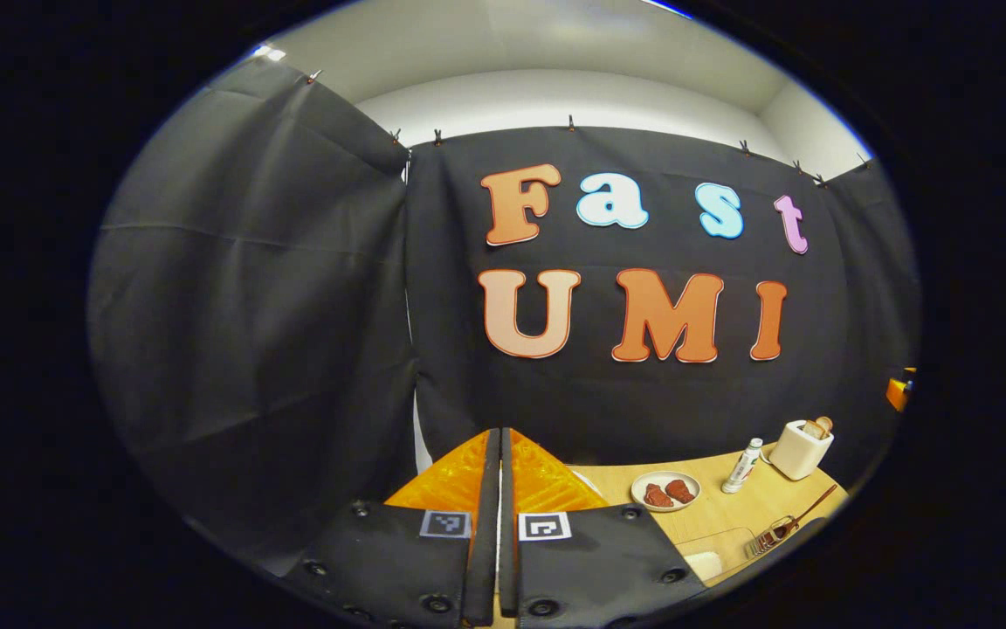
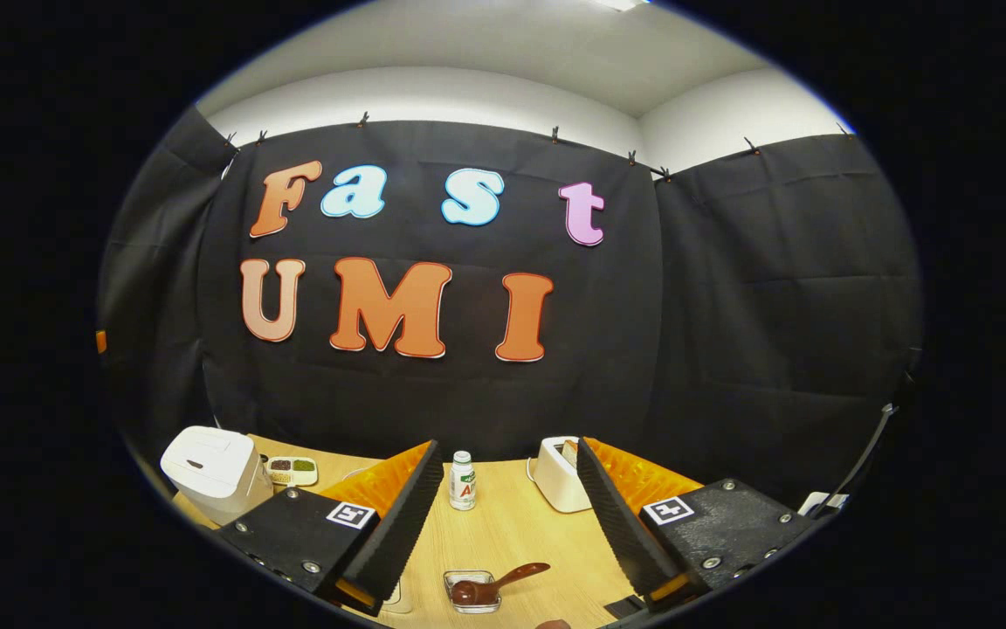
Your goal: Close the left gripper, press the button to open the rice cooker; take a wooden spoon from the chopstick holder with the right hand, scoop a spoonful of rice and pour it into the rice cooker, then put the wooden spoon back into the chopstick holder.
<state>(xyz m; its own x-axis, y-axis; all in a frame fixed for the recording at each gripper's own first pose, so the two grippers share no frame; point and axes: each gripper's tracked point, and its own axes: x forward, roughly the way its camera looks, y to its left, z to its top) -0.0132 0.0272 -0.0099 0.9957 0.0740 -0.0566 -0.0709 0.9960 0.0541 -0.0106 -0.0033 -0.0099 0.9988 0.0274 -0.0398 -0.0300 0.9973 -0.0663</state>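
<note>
- Left gripper view: the left gripper [image 1: 499, 524] has its jaws pressed together with nothing between them, so the first step of the task, closing it, looks done. It is held above the near edge of the wooden table [image 1: 730, 515], facing the booth wall, and touches nothing.
- Past those jaws, to their right on the table, lie a small plate [image 1: 665, 490] with two dark red pieces on it, an upright white bottle [image 1: 743, 466], a white toaster [image 1: 801, 449] with bread in its slots, and a wooden spoon [image 1: 804, 515] resting in a clear holder.
- Right gripper view: the right gripper [image 2: 503, 515] has its jaws wide apart and holds nothing.
- Between and below the right gripper's jaws the wooden spoon [image 2: 494, 584] lies with its bowl in the small clear chopstick holder [image 2: 468, 591], handle angled up to the right; it is untouched.
- Farther out, the white bottle [image 2: 463, 480] and toaster [image 2: 558, 474] stand between the jaws at the back.
- The rice cooker [image 2: 210, 470] stands well to the left of that gripper, lid down, with a small compartment tray [image 2: 292, 471] just beside it.
- My judgement: only the closing is complete. Pressing the button, taking the spoon, scooping, pouring and returning it all remain. Where the rice sits I cannot tell.
</note>
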